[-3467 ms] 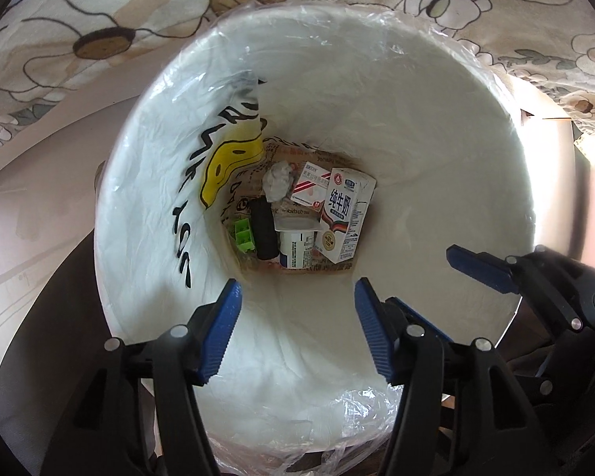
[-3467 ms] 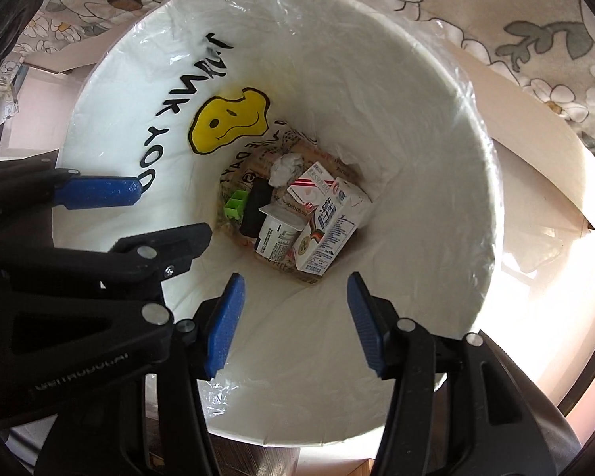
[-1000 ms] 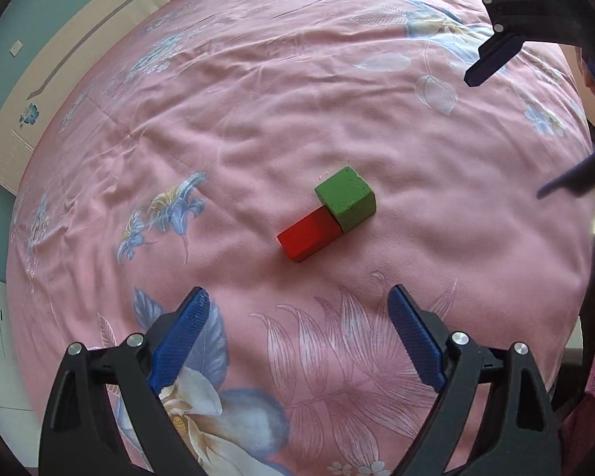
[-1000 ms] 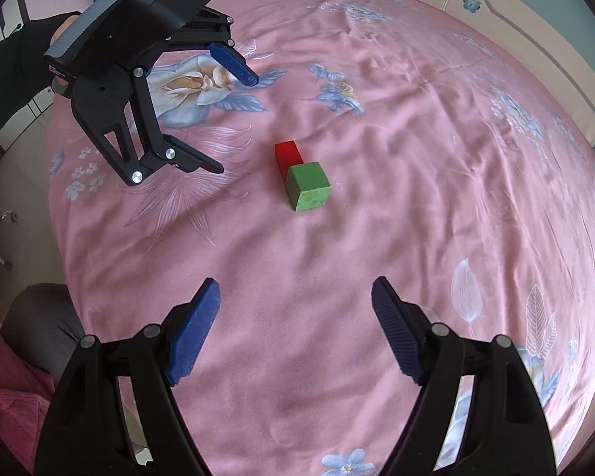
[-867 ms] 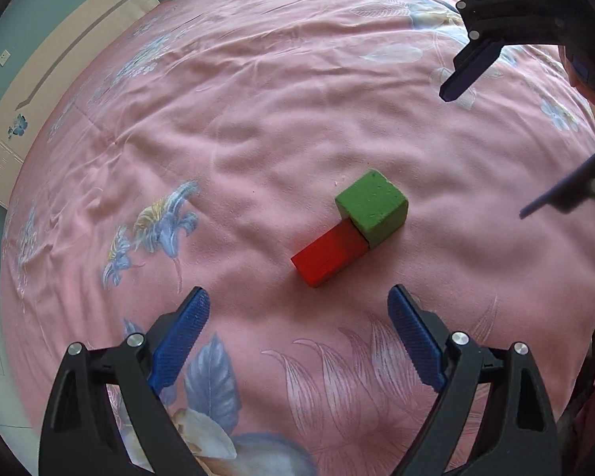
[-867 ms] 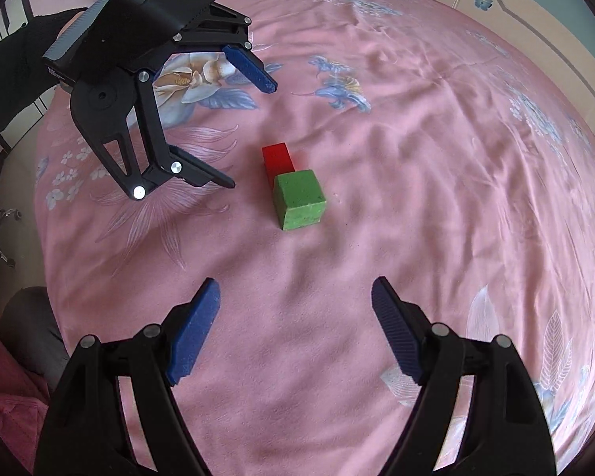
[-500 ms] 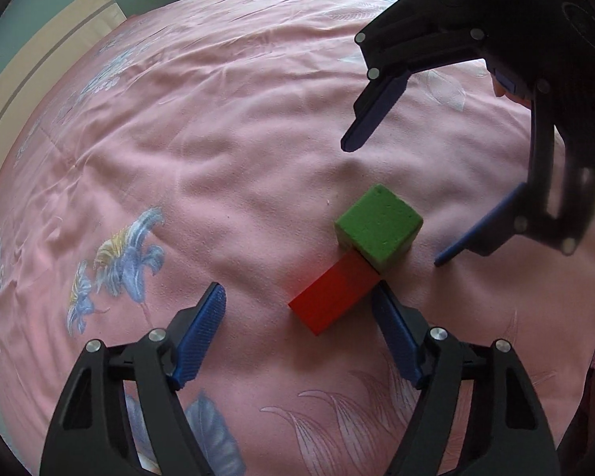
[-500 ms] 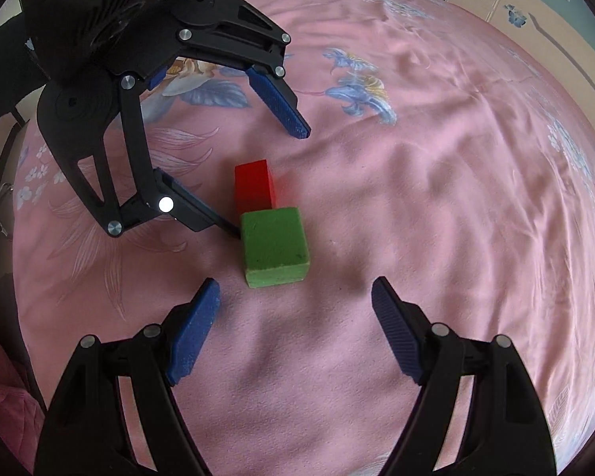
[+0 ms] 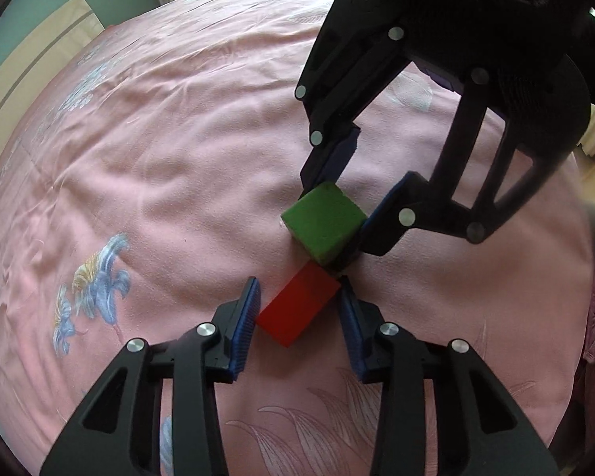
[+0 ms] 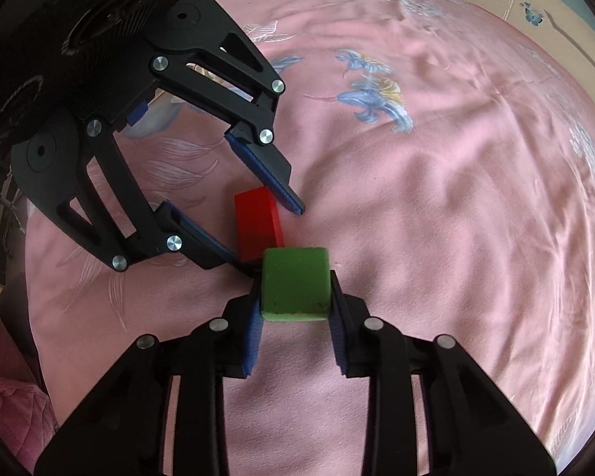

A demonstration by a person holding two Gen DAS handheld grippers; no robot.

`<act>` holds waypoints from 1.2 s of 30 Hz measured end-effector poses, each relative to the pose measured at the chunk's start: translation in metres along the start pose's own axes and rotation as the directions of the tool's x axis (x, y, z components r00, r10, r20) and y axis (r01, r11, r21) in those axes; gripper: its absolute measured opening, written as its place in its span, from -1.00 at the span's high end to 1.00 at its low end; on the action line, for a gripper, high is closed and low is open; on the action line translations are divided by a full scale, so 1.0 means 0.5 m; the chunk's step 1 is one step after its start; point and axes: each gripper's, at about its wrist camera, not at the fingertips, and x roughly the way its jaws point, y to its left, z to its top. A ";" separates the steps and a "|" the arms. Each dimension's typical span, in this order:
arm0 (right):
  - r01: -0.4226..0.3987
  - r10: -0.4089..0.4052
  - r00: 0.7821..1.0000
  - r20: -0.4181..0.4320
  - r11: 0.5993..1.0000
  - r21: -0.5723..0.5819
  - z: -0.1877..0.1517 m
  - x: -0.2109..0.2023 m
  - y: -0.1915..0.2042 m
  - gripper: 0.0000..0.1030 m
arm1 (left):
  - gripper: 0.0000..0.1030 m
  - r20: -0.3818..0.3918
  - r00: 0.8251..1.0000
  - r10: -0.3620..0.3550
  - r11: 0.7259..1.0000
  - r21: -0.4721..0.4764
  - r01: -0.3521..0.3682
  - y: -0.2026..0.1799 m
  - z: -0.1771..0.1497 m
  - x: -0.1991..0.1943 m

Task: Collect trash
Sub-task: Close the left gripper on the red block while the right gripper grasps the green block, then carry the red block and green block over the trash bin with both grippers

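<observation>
R gripper [image 10: 295, 317] clamped on green foam cube [image 10: 295, 283]. L gripper [image 9: 297, 317] just closing round red rectangular block [image 9: 297, 307], pads near-touching (contact unclear). Blocks abut; pink floral bedsheet [image 10: 436, 198] open all round.

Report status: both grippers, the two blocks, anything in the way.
Right gripper shut on green block. Left gripper closing around red block, pads not visibly pressing. Blocks touching; nothing else in the way.

Two close, downward wrist views, facing, sharing blocks [image 9: 317, 254] on bedspread [image 10: 436, 198].

Left hand-held gripper [image 9: 297, 313] has been closing around red block [image 9: 297, 307] beside green cube [image 9: 324, 225].
</observation>
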 end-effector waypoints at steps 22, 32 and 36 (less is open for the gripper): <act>0.217 -0.221 0.975 0.001 0.959 0.184 -0.072 -0.237 0.064 0.40 | 0.19 -0.044 0.953 0.300 0.887 -0.355 -0.296 -0.073 0.050 -0.192; 0.344 -0.363 0.930 0.056 0.913 0.218 -0.075 -0.475 0.189 0.40 | 0.19 -0.034 0.905 0.425 0.794 -0.465 -0.391 -0.181 0.089 -0.409; 0.387 -0.413 0.907 0.086 0.895 0.222 -0.082 -0.569 0.253 0.40 | 0.19 -0.020 0.878 0.479 0.763 -0.484 -0.427 -0.241 0.091 -0.488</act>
